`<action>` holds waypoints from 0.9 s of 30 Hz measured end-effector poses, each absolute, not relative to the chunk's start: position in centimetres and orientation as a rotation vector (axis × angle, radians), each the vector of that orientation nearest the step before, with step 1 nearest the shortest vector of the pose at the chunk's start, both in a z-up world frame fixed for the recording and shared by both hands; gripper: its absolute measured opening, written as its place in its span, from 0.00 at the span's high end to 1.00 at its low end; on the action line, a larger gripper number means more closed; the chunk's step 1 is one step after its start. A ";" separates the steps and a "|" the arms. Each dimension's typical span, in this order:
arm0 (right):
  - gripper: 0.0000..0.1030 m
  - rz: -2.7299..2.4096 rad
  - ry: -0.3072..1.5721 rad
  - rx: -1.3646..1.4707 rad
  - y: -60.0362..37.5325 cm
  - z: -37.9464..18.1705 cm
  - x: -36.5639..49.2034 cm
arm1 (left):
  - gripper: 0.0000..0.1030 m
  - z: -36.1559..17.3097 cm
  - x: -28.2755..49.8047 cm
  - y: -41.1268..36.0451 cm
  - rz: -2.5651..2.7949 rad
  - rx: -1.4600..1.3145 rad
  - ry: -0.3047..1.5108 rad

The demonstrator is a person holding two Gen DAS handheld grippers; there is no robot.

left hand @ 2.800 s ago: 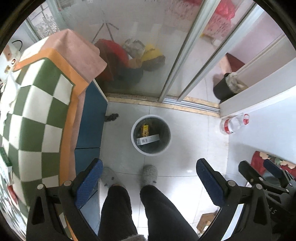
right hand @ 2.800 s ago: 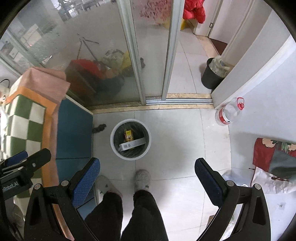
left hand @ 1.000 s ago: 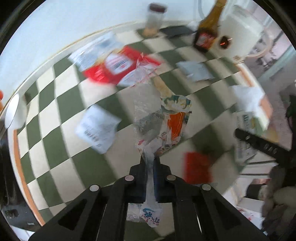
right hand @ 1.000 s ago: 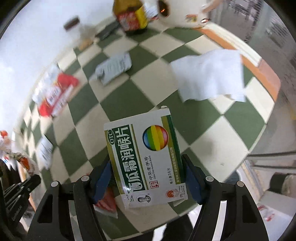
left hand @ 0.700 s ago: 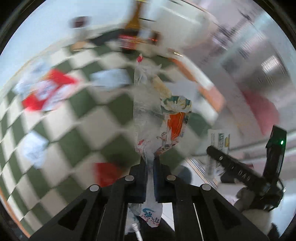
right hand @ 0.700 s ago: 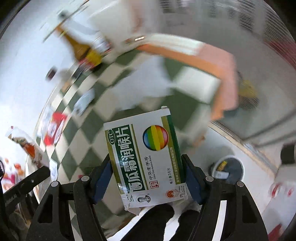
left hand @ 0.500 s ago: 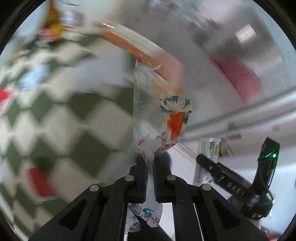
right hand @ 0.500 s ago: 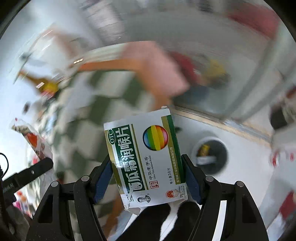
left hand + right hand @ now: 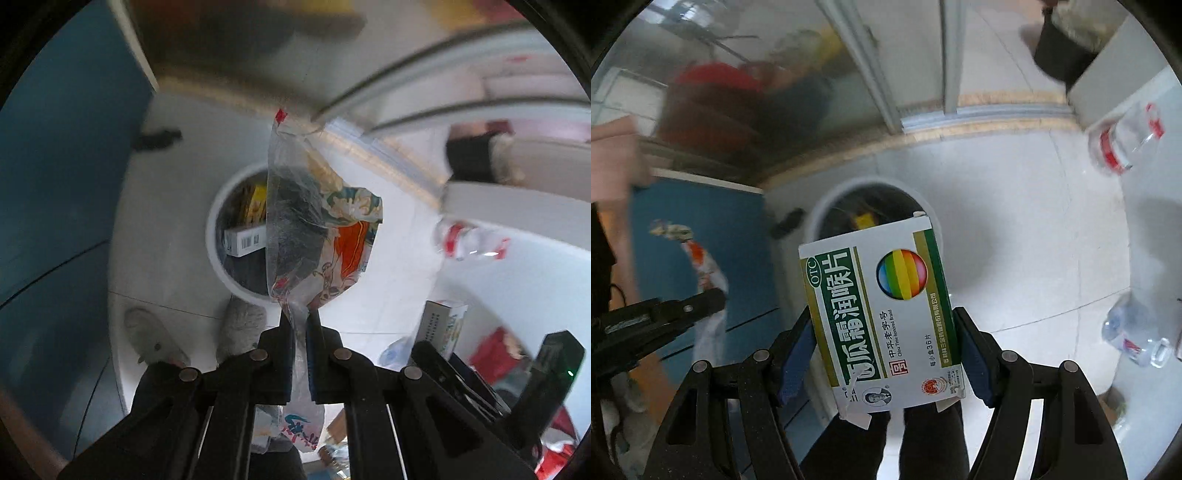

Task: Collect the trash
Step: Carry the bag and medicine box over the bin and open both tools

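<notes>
We are holding the left gripper (image 9: pixel 300 325) clamped on the twisted neck of a clear plastic wrapper (image 9: pixel 317 236) printed with orange and green pictures, which is sticking up in front of the camera and covering part of the white bin (image 9: pixel 218 254) on the tiled floor (image 9: pixel 166 206). Inside the bin we are seeing a white box with a barcode (image 9: pixel 245 240) and something yellow (image 9: pixel 256 201). With the right gripper (image 9: pixel 882 354) we are squeezing a white and green medicine box (image 9: pixel 882 317) between the blue pads (image 9: pixel 792 363), its rainbow circle facing the camera and its top edge overlapping the bin's rim (image 9: pixel 820 210) (how high above the bin it is hanging, we cannot tell). Our grey slippers (image 9: pixel 240 328) are standing just beside the bin. A plastic bottle with a red label (image 9: pixel 1123 140) is lying further off by the wall, and a blue panel (image 9: pixel 701 240) is showing at the left.
</notes>
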State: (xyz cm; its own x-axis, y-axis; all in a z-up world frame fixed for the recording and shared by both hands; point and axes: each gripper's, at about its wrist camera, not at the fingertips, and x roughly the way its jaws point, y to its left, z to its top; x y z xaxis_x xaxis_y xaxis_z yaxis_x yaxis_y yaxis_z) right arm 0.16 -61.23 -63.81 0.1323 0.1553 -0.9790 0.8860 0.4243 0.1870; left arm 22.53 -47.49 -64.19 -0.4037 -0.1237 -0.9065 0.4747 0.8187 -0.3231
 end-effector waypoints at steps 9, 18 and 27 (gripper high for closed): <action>0.29 -0.653 1.413 1.061 -62.8 -81.6 1.5 | 0.96 -78.7 19.4 -51.2 -0.646 0.389 1.970; 0.06 -0.604 1.442 1.065 -62.2 -84.9 0.9 | 0.04 -77.8 19.1 -50.8 -0.634 0.423 1.890; 0.00 -0.650 1.423 0.996 -62.4 -80.9 0.5 | 0.03 -71.7 19.8 -49.2 -0.590 0.496 1.684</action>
State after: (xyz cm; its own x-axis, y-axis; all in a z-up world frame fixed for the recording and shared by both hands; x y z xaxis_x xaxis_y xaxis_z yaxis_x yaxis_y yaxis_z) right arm 0.45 -62.38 -80.92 0.0891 0.1909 -0.9776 0.8640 0.4736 0.1713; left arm 19.83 -49.25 -71.70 -0.1860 0.0052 -0.9825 0.6175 0.7784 -0.1128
